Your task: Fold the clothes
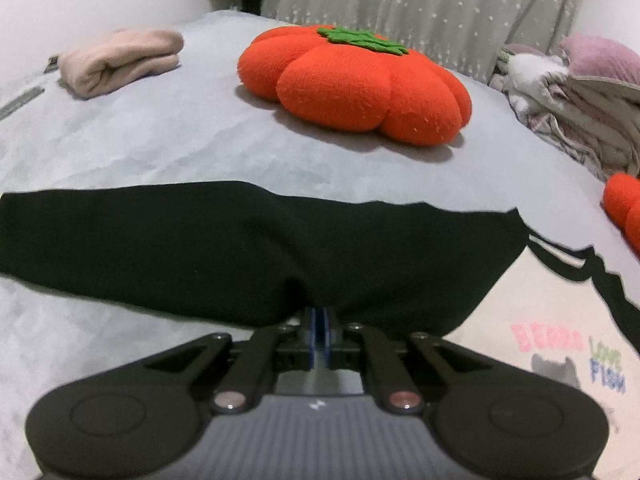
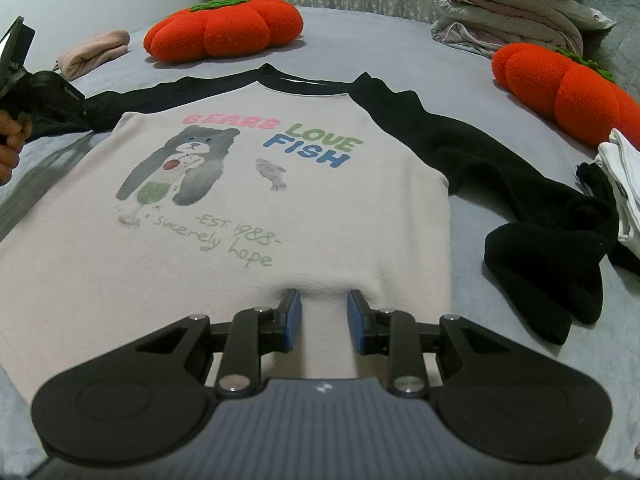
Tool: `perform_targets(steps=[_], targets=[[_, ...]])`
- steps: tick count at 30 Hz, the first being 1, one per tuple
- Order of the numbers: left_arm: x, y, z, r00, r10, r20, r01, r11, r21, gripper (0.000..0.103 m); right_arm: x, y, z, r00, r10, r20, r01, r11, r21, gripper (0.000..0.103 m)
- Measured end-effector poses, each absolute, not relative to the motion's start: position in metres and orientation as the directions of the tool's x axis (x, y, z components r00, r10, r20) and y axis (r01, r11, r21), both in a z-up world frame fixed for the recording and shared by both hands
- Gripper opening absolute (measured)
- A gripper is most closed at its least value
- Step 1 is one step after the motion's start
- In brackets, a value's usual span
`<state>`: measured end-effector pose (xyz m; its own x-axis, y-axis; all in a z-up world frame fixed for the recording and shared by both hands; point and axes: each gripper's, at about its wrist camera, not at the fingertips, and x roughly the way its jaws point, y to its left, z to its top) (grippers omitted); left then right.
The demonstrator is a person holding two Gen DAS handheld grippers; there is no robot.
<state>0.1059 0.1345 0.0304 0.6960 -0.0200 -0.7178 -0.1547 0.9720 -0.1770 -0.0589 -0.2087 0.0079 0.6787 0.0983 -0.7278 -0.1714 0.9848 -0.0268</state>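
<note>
A pale pink raglan shirt with black sleeves and a bear print lies flat, face up, on the grey bed. Its left black sleeve stretches sideways across the left wrist view. My left gripper is shut on that sleeve's near edge, and the cloth puckers at the tips. A hand shows at the left edge of the right wrist view. My right gripper stands partly open over the shirt's lower hem, nothing pinched between its blue pads. The right sleeve lies crumpled toward the right.
Two orange pumpkin cushions sit beyond the shirt. A folded pink garment lies at the far left. A heap of bedding fills the back right. White and black clothes lie at the right edge.
</note>
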Motion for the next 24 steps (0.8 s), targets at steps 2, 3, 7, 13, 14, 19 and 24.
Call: perform_targets(steps=[2, 3, 7, 13, 14, 19, 24], targets=[[0.104, 0.141, 0.036, 0.696, -0.026, -0.718, -0.172, 0.964, -0.202, 0.005, -0.059, -0.209, 0.008, 0.678, 0.099, -0.728, -0.171, 0.985, -0.025, 0.03], [0.102, 0.143, 0.038, 0.696, -0.033, -0.717, -0.177, 0.96, -0.216, 0.004, -0.059, -0.209, 0.009, 0.678, 0.1, -0.729, -0.171, 0.985, -0.023, 0.03], [0.089, 0.141, 0.05, 0.705, -0.098, -0.703, -0.135, 0.954, -0.268, 0.005, -0.058, -0.214, 0.014, 0.682, 0.114, -0.723, -0.16, 0.987, 0.005, 0.03], [0.053, 0.1, 0.043, 0.649, -0.241, -0.722, 0.053, 0.96, -0.274, 0.015, -0.05, -0.242, 0.024, 0.706, 0.091, -0.703, -0.067, 0.996, 0.061, 0.03], [0.049, 0.095, 0.04, 0.645, -0.249, -0.722, 0.074, 0.961, -0.266, 0.017, -0.049, -0.249, 0.023, 0.7, 0.085, -0.709, -0.042, 0.996, 0.078, 0.03], [0.047, 0.085, 0.021, 0.622, -0.287, -0.729, 0.123, 0.955, -0.271, 0.018, -0.043, -0.275, 0.016, 0.678, 0.113, -0.726, 0.034, 0.982, 0.185, 0.021], [0.046, 0.082, 0.015, 0.632, -0.261, -0.73, 0.137, 0.964, -0.227, 0.006, -0.041, -0.289, 0.012, 0.679, 0.117, -0.725, 0.094, 0.965, 0.244, 0.005]])
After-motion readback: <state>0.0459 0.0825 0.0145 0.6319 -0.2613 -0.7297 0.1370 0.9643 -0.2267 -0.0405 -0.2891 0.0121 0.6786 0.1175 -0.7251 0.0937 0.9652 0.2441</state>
